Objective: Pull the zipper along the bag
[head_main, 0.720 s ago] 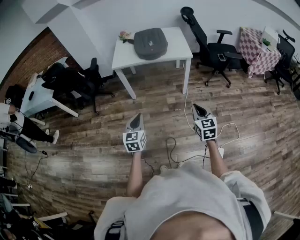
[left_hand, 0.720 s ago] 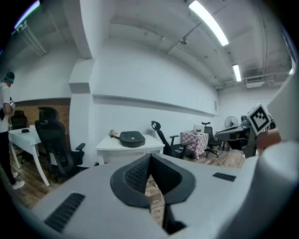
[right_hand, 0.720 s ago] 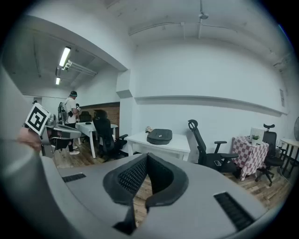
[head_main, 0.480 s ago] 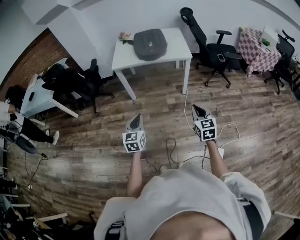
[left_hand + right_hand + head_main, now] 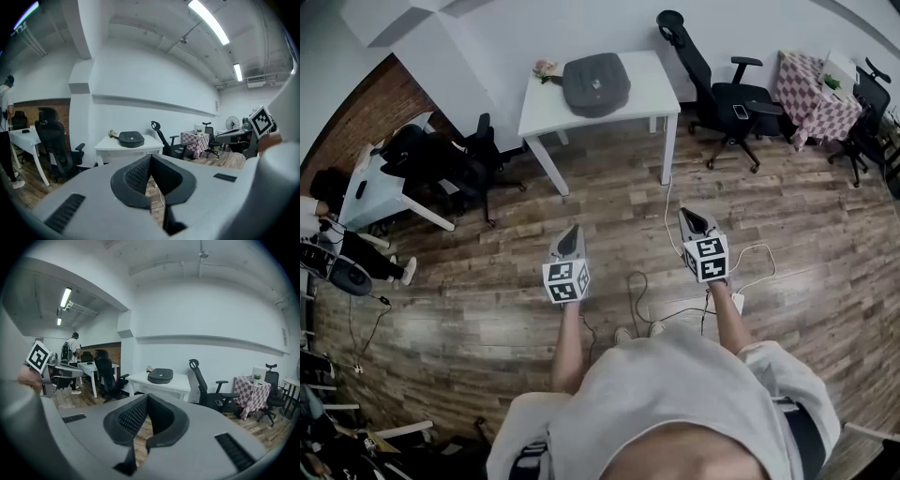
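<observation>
Both grippers sit marginally higher in the head view than a moment ago, and the white table [image 5: 542, 111] has drifted slightly up and to the left; nothing else of note has shifted.

Left gripper [image 5: 572, 231]: jaws together, the dark ribbed pads meeting at the tips. Nothing is between them and they touch nothing. It is held over the wood floor [image 5: 534, 319], well short of the table and pointing toward it.

Right gripper [image 5: 688, 215]: jaws together as well, pads meeting at the tips, nothing held or touched. It also points toward the table, on the side of the table's right front leg.

The grey bag [image 5: 595, 84] lies flat on the table top, toward the table's back edge, well apart from both grippers. A small bunch of flowers [image 5: 547, 69] lies at the table's left rear corner, just beside the bag.

Right of the table stands a black office chair [image 5: 727, 98], and further right a checkered-cloth table [image 5: 809, 89]. Left of the table is a second dark chair [image 5: 455, 159]. A white cable [image 5: 667, 211] trails over the floor from the table's right front leg toward me. Between me and the table's front edge I see only floor and that cable.
</observation>
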### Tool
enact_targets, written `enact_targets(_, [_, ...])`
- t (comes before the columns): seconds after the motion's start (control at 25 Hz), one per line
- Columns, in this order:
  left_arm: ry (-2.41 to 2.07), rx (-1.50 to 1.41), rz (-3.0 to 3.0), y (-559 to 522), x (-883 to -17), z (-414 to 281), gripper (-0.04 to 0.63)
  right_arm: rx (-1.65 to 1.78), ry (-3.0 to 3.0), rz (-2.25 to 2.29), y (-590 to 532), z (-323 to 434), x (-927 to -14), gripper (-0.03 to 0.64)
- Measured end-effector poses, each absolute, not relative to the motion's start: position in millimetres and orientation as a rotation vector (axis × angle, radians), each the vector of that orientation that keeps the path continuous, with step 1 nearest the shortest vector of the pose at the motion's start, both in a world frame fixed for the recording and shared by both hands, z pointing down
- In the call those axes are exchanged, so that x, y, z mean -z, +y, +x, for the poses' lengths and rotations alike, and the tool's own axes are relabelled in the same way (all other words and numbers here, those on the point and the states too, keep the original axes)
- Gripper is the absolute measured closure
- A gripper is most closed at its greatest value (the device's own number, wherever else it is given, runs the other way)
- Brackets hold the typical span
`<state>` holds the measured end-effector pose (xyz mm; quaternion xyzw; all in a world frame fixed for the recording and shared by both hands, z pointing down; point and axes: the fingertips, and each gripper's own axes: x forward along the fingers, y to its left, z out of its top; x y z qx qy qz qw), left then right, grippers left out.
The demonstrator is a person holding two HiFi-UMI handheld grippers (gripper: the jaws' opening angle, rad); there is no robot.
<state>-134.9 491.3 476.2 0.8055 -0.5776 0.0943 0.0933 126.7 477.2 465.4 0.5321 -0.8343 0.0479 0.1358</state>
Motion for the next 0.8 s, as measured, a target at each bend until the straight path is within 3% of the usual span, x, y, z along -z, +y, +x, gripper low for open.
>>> enact_targets(0.8, [-1.765, -0.324, 2.312, 468, -503, -106, 0.569, -0.134, -2.437, 1.467, 432, 153, -487, 0.603])
